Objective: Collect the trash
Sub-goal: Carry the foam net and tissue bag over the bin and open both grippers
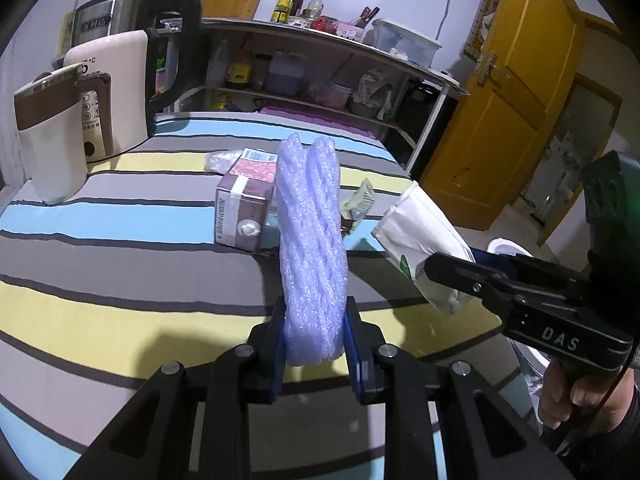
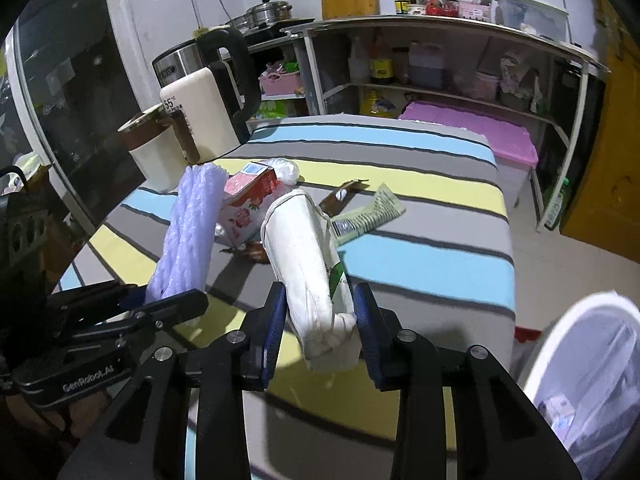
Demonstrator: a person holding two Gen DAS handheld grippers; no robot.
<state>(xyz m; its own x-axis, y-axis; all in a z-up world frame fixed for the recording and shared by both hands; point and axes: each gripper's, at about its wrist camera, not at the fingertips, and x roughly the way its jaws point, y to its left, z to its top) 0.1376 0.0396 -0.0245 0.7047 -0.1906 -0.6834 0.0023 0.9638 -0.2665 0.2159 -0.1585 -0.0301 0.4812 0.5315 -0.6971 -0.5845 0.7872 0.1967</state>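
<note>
Trash sits in both claws at once. The left claw is clamped on a lilac foam net sleeve, gripping its lower end so that the sleeve's long axis runs straight out from the fingers, away from the camera and tilted upward over the striped surface. The right claw is closed around a crumpled white paper bag with green print, again held by its near end, its length pointing forward and up.

Seen from the right wrist, a white bin with a clear liner stands on the floor just beyond the surface's near right corner, low and to the right of the right claw. That places the right claw nearer to the bin, with the paper bag lying between the left claw and the bin. Judging by this, the bag would likely go in first with a swing to the right and down, and the foam sleeve would have to cross further.

More litter rests on the surface, well ahead of both claws: a pink carton, a green and white wrapper, a small brown wrapper and a clear plastic bag. At the far left corner stand a cream kettle and a white mug with a brown band.
</note>
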